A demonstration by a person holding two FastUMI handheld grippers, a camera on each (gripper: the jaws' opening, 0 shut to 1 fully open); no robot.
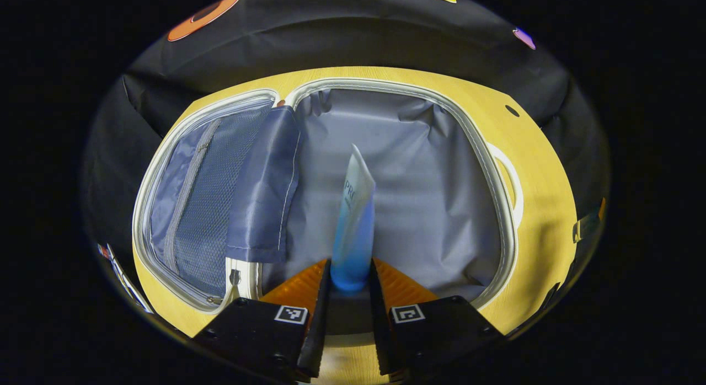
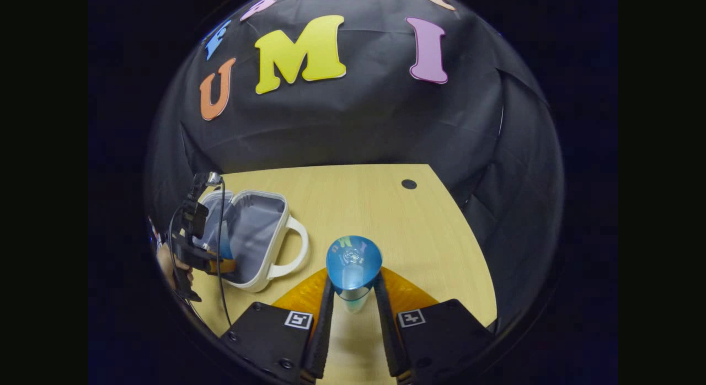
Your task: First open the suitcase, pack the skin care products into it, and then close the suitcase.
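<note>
We are holding a blue-and-white tube [image 1: 353,225] in the left hand-held gripper [image 1: 349,288], both fingers pressing on its blue cap end, the flat crimped end pointing out over the open suitcase [image 1: 397,153]. The grey-lined main compartment is lying directly under the tube; the mesh zip pocket [image 1: 204,197] of the lid half is lying to the left in the left gripper view, with a loose fabric flap [image 1: 265,192] folded along the hinge line.

To do this step well, we are lowering the tube toward the middle of the grey lining before easing the fingers apart — releasing low should stop it bouncing or rolling to the zipper rim [image 1: 496,197]. We are keeping it off the flap so the lid can close flat later.

The right hand-held gripper [image 2: 353,297] is closed on a second blue tube [image 2: 353,263], seen end-on, above the bare worktop [image 2: 419,225] and well apart from the suitcase — this one is waiting its turn.

Room is generous: the compartment is looking empty, and the worktop to the right of the case handle [image 2: 292,247] is open. The limits to watch are the raised white rim, the handle, and the left unit's trailing cable [image 2: 220,247] near the case.
</note>
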